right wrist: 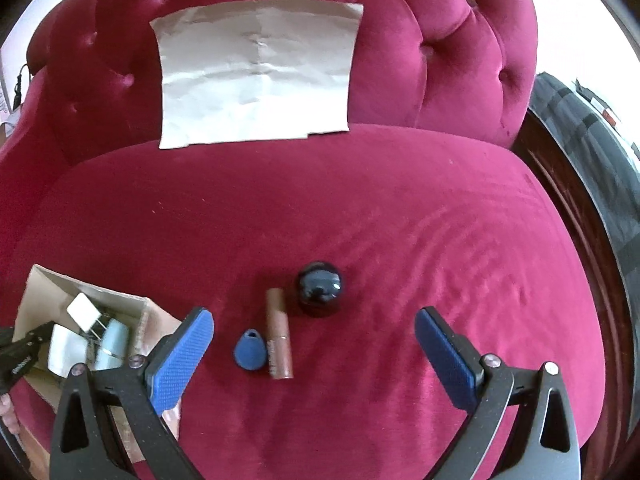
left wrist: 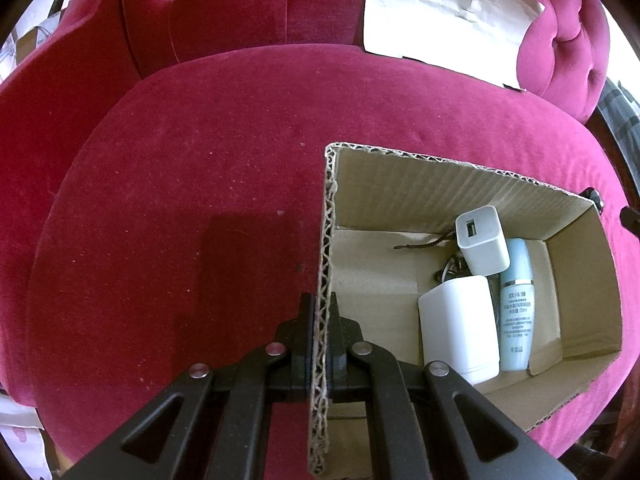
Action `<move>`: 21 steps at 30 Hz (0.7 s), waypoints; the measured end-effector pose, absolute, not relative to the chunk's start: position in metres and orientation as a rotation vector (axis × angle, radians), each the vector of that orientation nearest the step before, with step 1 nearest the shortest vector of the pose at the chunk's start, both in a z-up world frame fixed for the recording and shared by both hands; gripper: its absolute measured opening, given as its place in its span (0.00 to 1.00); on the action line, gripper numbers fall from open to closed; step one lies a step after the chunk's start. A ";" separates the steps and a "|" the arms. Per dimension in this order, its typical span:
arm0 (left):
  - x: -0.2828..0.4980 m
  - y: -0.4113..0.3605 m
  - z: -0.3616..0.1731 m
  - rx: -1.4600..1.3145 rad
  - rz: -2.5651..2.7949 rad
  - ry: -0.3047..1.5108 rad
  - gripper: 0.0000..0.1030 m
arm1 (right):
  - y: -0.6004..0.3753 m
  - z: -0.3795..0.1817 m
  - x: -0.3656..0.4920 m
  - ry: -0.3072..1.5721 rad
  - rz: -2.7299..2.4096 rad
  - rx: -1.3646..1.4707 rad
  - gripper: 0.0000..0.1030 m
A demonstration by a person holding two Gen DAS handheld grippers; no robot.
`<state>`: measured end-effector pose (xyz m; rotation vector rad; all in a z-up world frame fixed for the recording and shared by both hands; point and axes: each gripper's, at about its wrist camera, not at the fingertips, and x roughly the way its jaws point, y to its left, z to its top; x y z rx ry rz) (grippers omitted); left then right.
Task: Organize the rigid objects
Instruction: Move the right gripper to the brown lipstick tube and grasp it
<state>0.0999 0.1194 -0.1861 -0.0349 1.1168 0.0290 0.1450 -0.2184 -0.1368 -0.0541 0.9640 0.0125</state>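
Evidently the sorting was caught partway: the cardboard box (left wrist: 452,200) on the red velvet seat (left wrist: 200,160) was being steadied by the left tongs (left wrist: 320,344), which were pinched narrow on the box's corrugated wall, one finger outside and one inside. Within the box were seen a white USB charger (left wrist: 482,240), a white container (left wrist: 460,328), a pale blue bottle (left wrist: 516,304) and some dark cord or keys behind the charger, too tangled to name. The right tongs (right wrist: 312,344) were held wide and empty above three things left outside, to the right of the box: a blue teardrop tag (right wrist: 250,350), a brown tube (right wrist: 279,334) just beside it, and a dark round jar (right wrist: 319,288) a little beyond. It was judged that the tube or tag would be taken next, which would call for the tongs to be lowered and narrowed on it. Printed characters on the bottle, seemingly Chinese, could not be read with confidence; the tube's lettering was blurred. A creased paper sheet (right wrist: 256,76) was propped against the seat's back.
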 end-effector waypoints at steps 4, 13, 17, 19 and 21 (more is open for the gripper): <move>0.100 0.119 -0.186 -0.036 0.029 1.117 0.04 | -0.225 -0.150 0.148 0.983 0.010 -0.055 1.00; 0.100 0.118 -0.187 -0.036 0.033 1.116 0.04 | -0.228 -0.175 0.152 1.024 0.023 -0.048 1.00; 0.100 0.118 -0.187 -0.036 0.033 1.116 0.04 | -0.224 -0.188 0.155 1.063 0.037 -0.054 0.99; 0.100 0.118 -0.187 -0.037 0.033 1.116 0.04 | -0.223 -0.191 0.156 1.069 0.040 -0.059 0.98; 0.100 0.118 -0.187 -0.036 0.033 1.116 0.04 | -0.221 -0.193 0.157 1.071 0.046 -0.059 0.89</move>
